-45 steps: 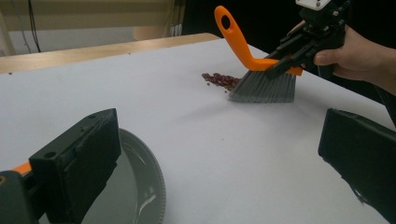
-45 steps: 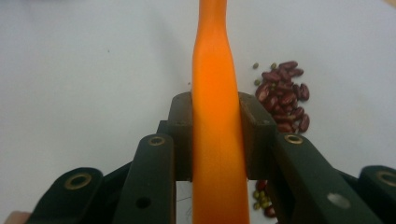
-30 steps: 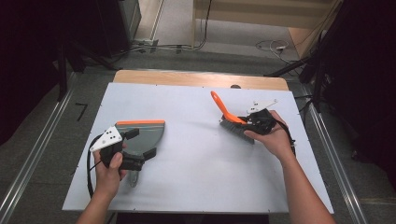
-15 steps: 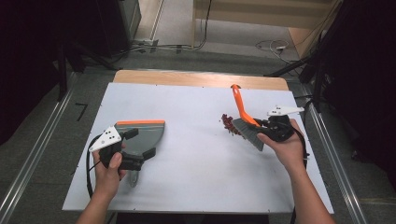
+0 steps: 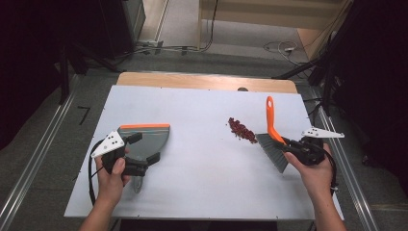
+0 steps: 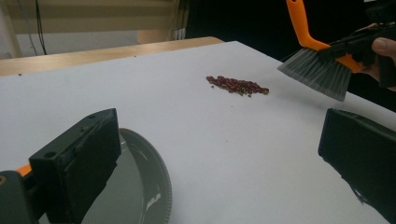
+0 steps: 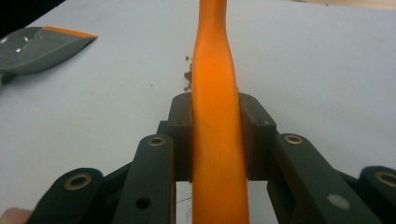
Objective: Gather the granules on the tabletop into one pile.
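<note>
The right tongs (image 5: 294,147) are clamped tight on the orange brush (image 5: 272,134), at the right side of the table (image 5: 202,192). The left tongs (image 5: 137,154) hold the grey dustpan (image 5: 149,139) on the left. A little pile of red beans (image 5: 242,130) lies between them, just left of the brush.

White table (image 5: 202,192), red bean pile (image 5: 242,130), grey dustpan (image 5: 146,142) resting

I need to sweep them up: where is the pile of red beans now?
In the high view the pile of red beans lies right of centre on the white table, just left of the brush, far from the dustpan.
</note>
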